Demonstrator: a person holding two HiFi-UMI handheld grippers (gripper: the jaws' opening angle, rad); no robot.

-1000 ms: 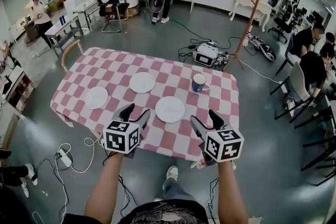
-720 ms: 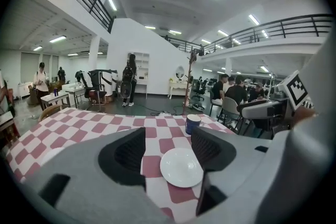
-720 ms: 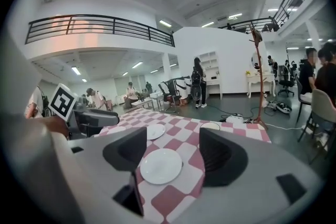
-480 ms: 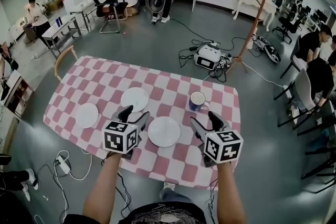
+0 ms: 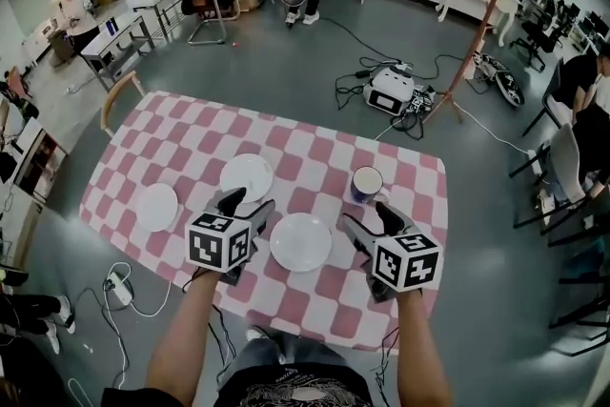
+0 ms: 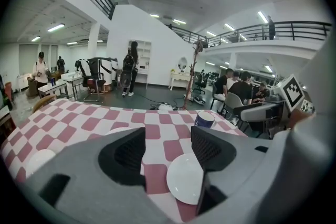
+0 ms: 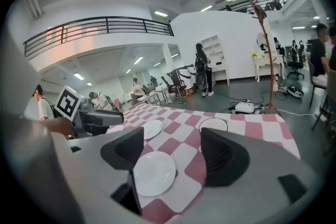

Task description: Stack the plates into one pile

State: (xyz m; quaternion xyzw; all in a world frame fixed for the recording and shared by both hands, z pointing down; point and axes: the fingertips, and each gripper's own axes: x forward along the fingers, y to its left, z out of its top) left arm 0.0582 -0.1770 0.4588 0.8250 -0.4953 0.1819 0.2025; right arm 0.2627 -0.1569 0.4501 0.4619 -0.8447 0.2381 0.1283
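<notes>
We hold both grippers low over the near edge of a table point(image 5: 191, 148) covered in a red-and-white checked cloth. The left gripper point(image 5: 246, 201) has its jaws spread wide with nothing between them; in the left gripper view only checked cloth shows through the gap. The right gripper point(image 5: 370, 216) has its jaws opening, and between them too we see only cloth.

3 plates lie apart on the cloth, none stacked. All 3 are plain white, round and shallow with smooth rims, and each lies flat.

- The nearest plate point(image 5: 301, 242) sits between the 2 grippers, just to the right of the left gripper's right jaw and just to the left of the right gripper's left jaw. Both gripper views catch it low beside the inner jaw.
- The second plate point(image 5: 246, 176) lies just ahead of the left gripper's fingertips.
- The third plate point(image 5: 157, 207) lies off to the left of the left gripper, apart from the others.

A dark blue mug point(image 5: 367, 184) with a white inside stands upright just ahead of the right gripper. Any print on it is too small for us to read.

Each gripper carries a cube with black-and-white square markers, patterns rather than letters.
</notes>
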